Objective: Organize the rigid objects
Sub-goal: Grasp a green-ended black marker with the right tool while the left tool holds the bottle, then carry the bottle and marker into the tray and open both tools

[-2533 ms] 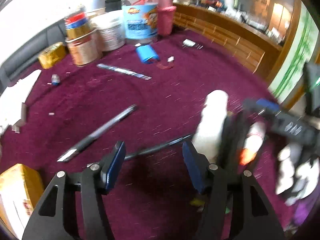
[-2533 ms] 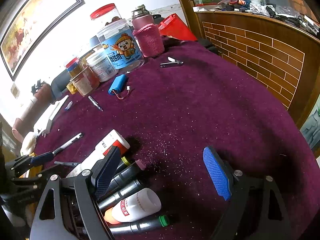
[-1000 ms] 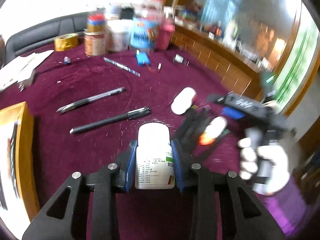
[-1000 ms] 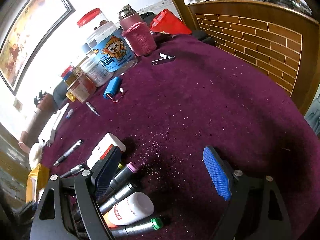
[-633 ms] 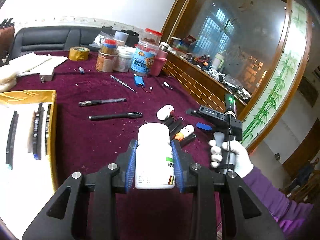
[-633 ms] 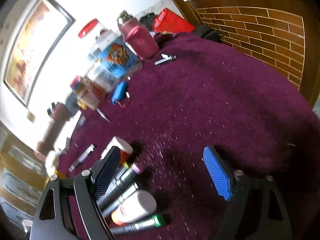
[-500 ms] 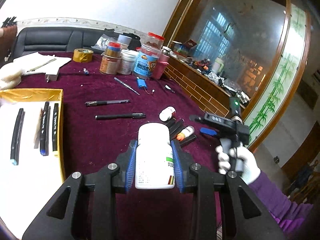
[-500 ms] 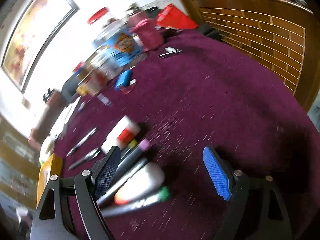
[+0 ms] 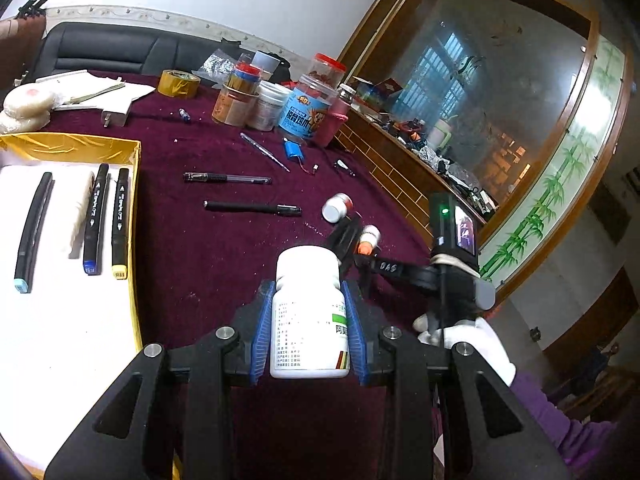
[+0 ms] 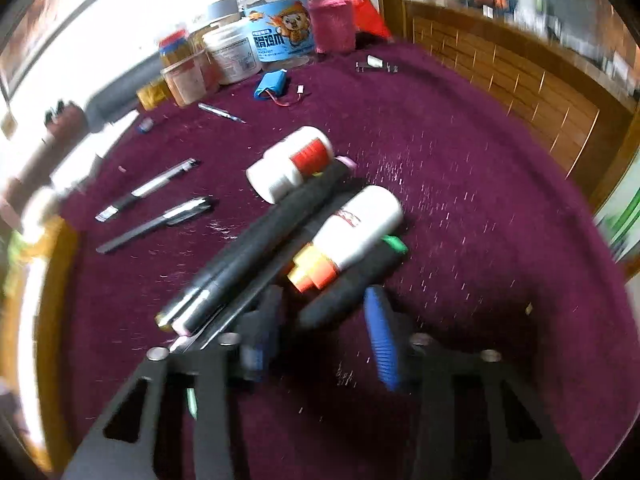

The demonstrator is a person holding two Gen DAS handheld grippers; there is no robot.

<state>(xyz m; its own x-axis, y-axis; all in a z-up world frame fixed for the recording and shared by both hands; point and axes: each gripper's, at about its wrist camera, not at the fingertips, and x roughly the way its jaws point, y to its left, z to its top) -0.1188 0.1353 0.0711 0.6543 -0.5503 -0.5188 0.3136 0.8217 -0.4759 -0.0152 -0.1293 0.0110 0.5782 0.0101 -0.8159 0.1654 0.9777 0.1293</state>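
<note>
Above the bench (image 9: 224,264), the left gripper (image 9: 308,332) pinches an upright white bottle (image 9: 308,316). Right gripper (image 10: 324,328) reaches low, fingers (image 10: 380,336) spread around a marker (image 10: 352,288); its body reads "DAS".

A black leather sofa (image 9: 100,54) sits far left behind the maroon table. A glass-fronted wooden cabinet (image 9: 500,92) fills the right. A framed painting (image 10: 48,8) hangs on the wall.

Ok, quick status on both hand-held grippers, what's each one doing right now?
Left hand-held gripper: closed on the white pill bottle.
Right hand-held gripper: partly open around a black marker, not clamped on it.
</note>
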